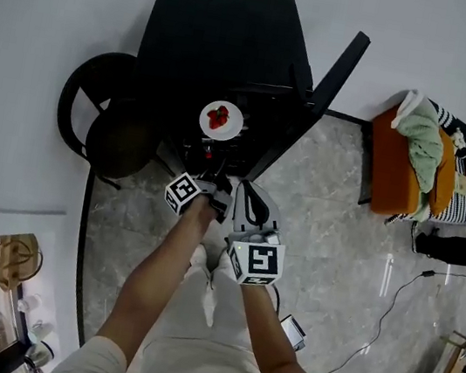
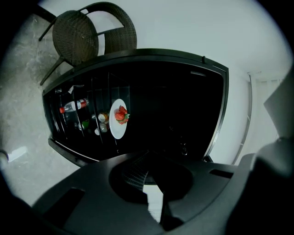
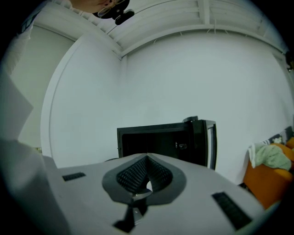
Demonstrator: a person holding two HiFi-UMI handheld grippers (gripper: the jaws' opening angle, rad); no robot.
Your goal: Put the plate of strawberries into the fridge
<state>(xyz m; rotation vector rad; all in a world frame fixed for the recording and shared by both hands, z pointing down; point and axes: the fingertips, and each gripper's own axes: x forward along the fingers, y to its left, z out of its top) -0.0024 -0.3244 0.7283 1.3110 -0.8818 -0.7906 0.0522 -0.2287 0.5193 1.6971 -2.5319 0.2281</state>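
Head view shows the plate (image 1: 232, 128) of strawberries (image 1: 218, 117) already inside the fridge (image 1: 222, 38), at twelve o'clock from the left gripper (image 1: 217, 189) and right gripper (image 1: 248, 200), both with fingers (image 3: 133, 176) pressed together and empty, while the open door (image 1: 340, 66) at one o'clock lies nearer the right.

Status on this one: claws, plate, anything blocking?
Left claw shut, empty; right claw shut, empty. Plate with strawberries inside fridge. Door open; nothing seen blocking.
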